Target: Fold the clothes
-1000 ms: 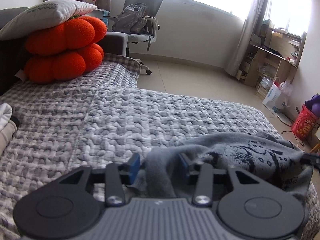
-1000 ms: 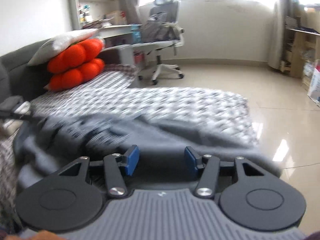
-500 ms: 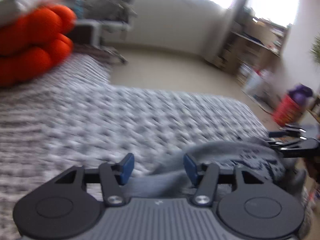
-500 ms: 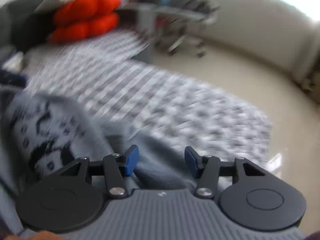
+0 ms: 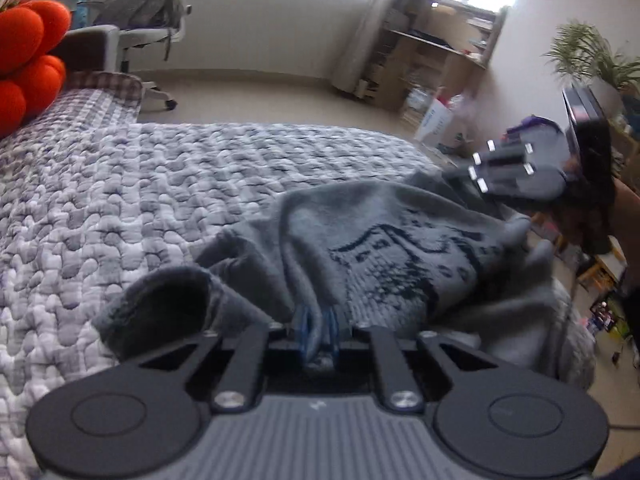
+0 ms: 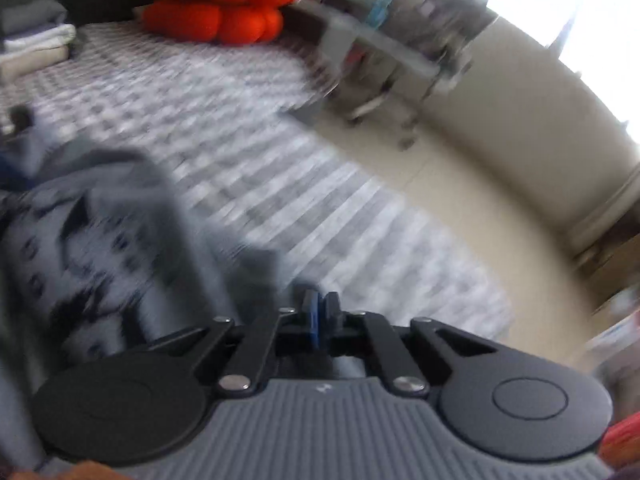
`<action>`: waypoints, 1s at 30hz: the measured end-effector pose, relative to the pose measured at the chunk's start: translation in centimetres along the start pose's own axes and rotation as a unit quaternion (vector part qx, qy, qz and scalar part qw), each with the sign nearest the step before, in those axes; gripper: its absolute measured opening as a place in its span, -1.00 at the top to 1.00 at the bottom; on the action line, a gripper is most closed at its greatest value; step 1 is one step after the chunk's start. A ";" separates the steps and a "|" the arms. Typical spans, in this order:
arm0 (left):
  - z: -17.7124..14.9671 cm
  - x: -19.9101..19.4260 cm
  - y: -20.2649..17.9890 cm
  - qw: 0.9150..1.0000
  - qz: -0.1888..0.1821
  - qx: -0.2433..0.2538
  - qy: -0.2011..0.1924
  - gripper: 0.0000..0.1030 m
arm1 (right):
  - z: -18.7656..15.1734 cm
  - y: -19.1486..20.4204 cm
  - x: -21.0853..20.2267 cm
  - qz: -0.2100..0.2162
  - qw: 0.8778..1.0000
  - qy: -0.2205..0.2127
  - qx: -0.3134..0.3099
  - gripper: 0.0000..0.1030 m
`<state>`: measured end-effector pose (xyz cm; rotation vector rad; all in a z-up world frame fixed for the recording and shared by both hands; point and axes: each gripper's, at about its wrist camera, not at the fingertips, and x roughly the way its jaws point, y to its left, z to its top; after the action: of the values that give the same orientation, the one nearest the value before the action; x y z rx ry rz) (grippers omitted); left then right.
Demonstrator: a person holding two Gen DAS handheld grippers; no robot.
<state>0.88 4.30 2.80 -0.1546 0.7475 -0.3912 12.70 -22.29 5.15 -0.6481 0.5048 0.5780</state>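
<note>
Now one grey sweater (image 5: 400,248), two claws: left claw (image 5: 318,326) closing on fabric; right claw (image 6: 319,312) closed, grip unclear.

I see a grey sweater (image 5: 392,248) with a dark knitted motif on a bedspread (image 5: 160,184) checked grey and white. At upper left sits an orange cushion (image 5: 24,56). My tools show blue pads (image 5: 306,326).

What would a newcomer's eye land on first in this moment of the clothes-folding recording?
The grey patterned sweater, rumpled on the quilted grey-white bedspread, draws the eye first; the left gripper is closing its jaws on a fold at the sweater's near edge. Next come the bright orange cushions at the bed's far end.
</note>
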 end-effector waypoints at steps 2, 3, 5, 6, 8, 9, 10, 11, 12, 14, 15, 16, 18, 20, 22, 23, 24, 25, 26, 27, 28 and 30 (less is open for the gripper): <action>0.4 -1.0 0.2 1.000 -0.023 -0.014 -0.007 0.78 | 1.1 -0.5 -1.0 -0.059 0.998 -0.038 0.002 0.98; 0.7 -1.5 0.2 0.999 -0.030 -0.012 -0.013 0.78 | 1.4 -0.9 -1.5 -0.076 0.996 -0.055 0.008 0.98; 1.2 -2.1 -0.3 0.999 -0.037 0.007 -0.021 0.78 | 2.0 -1.9 -2.0 -0.068 0.994 -0.077 0.027 0.98; 1.3 -2.2 -0.5 0.999 -0.032 0.010 -0.024 0.78 | 2.3 -2.3 -1.9 -0.058 0.994 -0.081 0.035 0.98; 1.8 -2.3 -0.4 0.999 -0.017 0.007 -0.029 0.72 | 2.4 -3.1 -1.0 -0.049 0.995 -0.075 0.050 0.98; 2.3 -2.2 0.2 0.999 -0.007 -0.003 -0.033 0.64 | 2.4 -3.5 -0.5 -0.044 0.995 -0.068 0.057 0.98; 2.9 -2.1 1.1 0.999 0.007 -0.021 -0.034 0.33 | 2.3 -3.7 0.1 -0.036 0.995 -0.059 0.067 0.97; 3.4 -1.9 2.2 0.998 0.018 -0.046 -0.033 0.10 | 2.2 -3.8 0.6 -0.027 0.995 -0.050 0.076 0.93; 4.1 -1.6 3.3 0.997 0.021 -0.070 -0.029 0.09 | 2.3 -3.5 1.3 -0.015 0.996 -0.038 0.080 0.93; 5.0 -0.9 4.7 0.995 0.018 -0.098 -0.022 0.08 | 1.6 -3.1 2.2 -0.003 0.997 -0.017 0.074 0.72; 5.4 -0.6 5.4 0.993 0.016 -0.111 -0.018 0.06 | 1.2 -2.6 2.1 -0.005 0.998 -0.008 0.068 0.66; 5.9 0.0 5.6 0.993 0.018 -0.112 -0.013 0.03 | 1.1 -2.2 2.2 -0.007 0.998 -0.002 0.060 0.38; 6.6 1.4 6.0 0.994 0.021 -0.108 -0.003 -0.08 | 1.0 -1.5 2.2 -0.003 0.999 -0.009 0.043 -0.21; 6.9 3.0 6.3 0.993 0.024 -0.112 0.016 -0.29 | 1.3 -0.8 2.4 0.005 0.999 -0.022 0.024 -0.43; 6.9 4.2 5.9 0.993 0.025 -0.113 0.035 -0.29 | 1.9 -0.1 2.9 0.016 1.000 -0.022 0.010 -0.45; 6.7 4.6 5.6 0.993 0.025 -0.110 0.038 -0.29 | 2.2 0.0 3.3 0.020 1.000 -0.017 0.008 -0.47; 6.4 5.0 5.3 0.993 0.025 -0.106 0.040 -0.29 | 2.4 -0.3 3.9 0.023 1.000 -0.009 0.010 -0.47; 6.2 5.4 4.9 0.994 0.025 -0.103 0.042 -0.25 | 2.6 -0.6 4.7 0.024 1.000 0.005 0.018 -0.47; 5.8 5.6 4.6 0.994 0.037 -0.093 0.033 -0.17 | 2.6 -1.0 5.5 0.031 0.999 0.025 0.028 -0.46; 5.3 5.4 4.1 0.995 0.047 -0.082 0.027 -0.04 | 2.4 -1.2 6.4 0.045 0.997 0.049 0.037 -0.38; 4.9 5.2 3.5 0.996 0.056 -0.071 0.021 0.26 | 2.2 -1.4 7.2 0.060 0.995 0.071 0.045 0.08; 3.9 4.5 2.7 0.996 0.066 -0.064 0.013 0.77 | 1.6 -1.3 7.2 0.083 0.993 0.073 0.046 0.63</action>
<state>7.34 4.95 2.07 -0.2202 0.8045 -0.2194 19.19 -19.61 2.47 -0.5659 0.7239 0.6622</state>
